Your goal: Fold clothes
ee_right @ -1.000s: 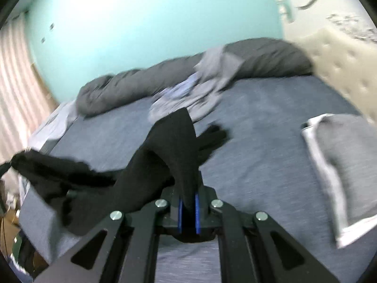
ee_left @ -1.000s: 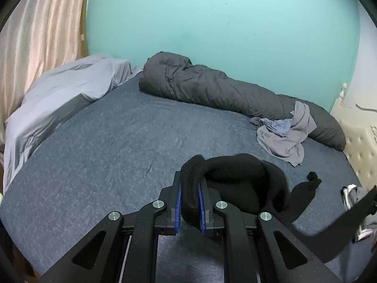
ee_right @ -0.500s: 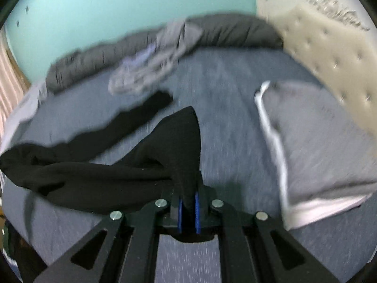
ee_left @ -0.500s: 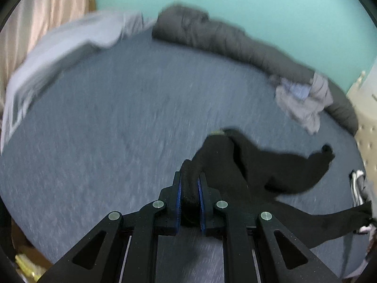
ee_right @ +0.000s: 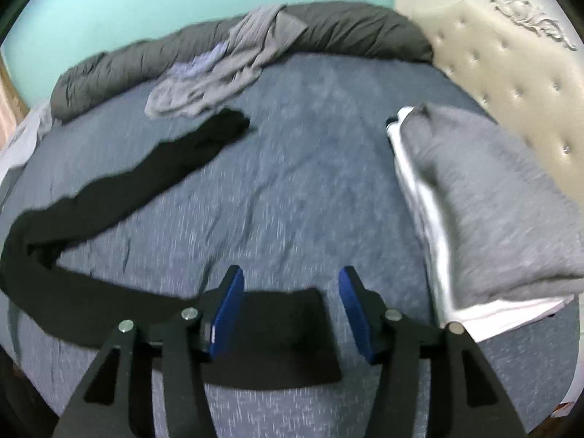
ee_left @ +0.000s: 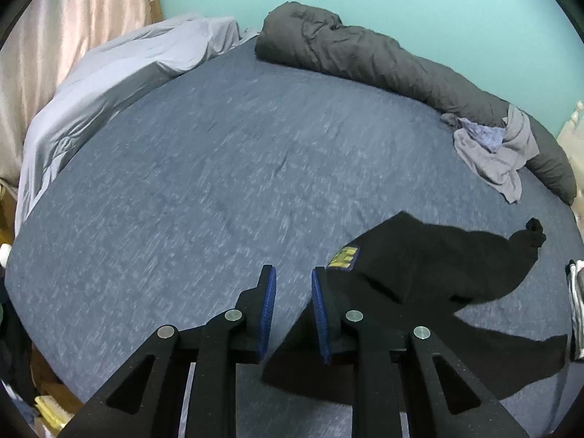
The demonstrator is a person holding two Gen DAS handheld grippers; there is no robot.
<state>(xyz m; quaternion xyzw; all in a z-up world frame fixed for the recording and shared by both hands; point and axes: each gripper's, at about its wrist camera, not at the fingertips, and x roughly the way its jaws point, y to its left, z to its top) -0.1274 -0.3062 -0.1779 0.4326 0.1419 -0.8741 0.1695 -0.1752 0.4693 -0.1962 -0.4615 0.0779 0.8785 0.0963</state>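
A pair of black trousers (ee_left: 430, 266) lies on the blue bed sheet (ee_left: 219, 168), a yellow label (ee_left: 343, 255) showing at the waistband. In the right wrist view the trousers (ee_right: 146, 182) stretch in two legs, one leg end lying under the fingers. My left gripper (ee_left: 290, 277) is open and empty, just left of the waistband. My right gripper (ee_right: 290, 277) is open wide and empty, above one leg end.
A rolled dark grey duvet (ee_left: 383, 62) lies along the far edge by the teal wall. A heap of grey and blue clothes (ee_left: 492, 149) rests against it. A folded grey and white stack (ee_right: 485, 211) sits by the padded headboard (ee_right: 511, 65). Pale bedding (ee_left: 109, 84) lies far left.
Both grippers held the black trousers up, lowered them onto the bed, then opened and let go. The trousers now lie on the sheet.
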